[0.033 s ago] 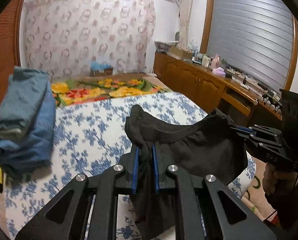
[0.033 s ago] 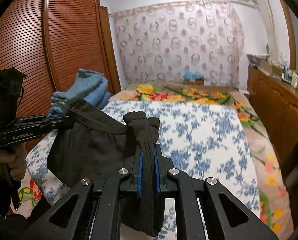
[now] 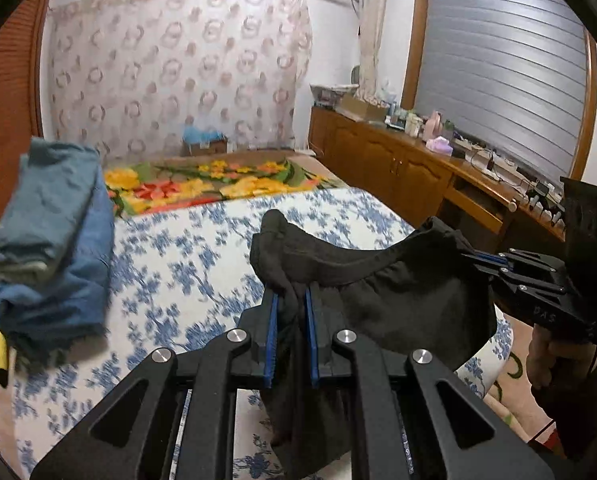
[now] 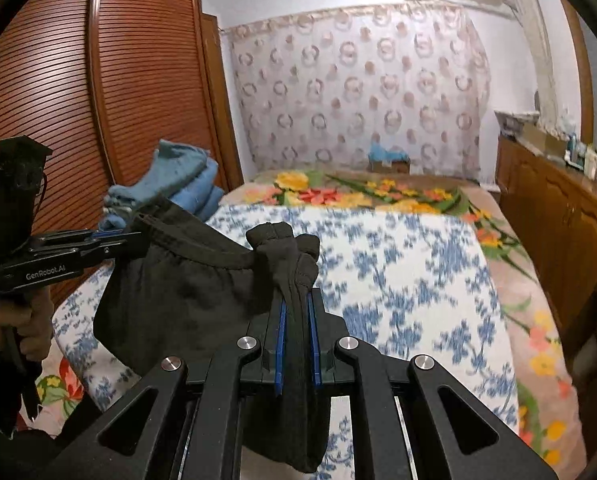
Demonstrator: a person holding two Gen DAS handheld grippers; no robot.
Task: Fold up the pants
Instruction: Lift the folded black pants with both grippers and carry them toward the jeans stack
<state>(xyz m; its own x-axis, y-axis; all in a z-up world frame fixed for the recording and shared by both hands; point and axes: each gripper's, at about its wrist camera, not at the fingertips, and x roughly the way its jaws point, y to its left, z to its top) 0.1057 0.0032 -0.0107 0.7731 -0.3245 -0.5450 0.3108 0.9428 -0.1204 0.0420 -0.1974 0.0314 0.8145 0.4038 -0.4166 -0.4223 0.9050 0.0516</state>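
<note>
Both tongs clamp the black pants [image 3: 398, 300] — left tongs [image 3: 290, 336] and right tongs [image 4: 297, 340] pinching bunched waistband.

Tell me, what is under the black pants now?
Under the black pants, held up by both grippers, lies the blue-flowered bedsheet. The part directly below the cloth is covered.

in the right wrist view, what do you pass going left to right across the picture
left gripper → stack of blue clothes → black pants → right gripper → blue flowered bedspread → wooden cabinets
</note>
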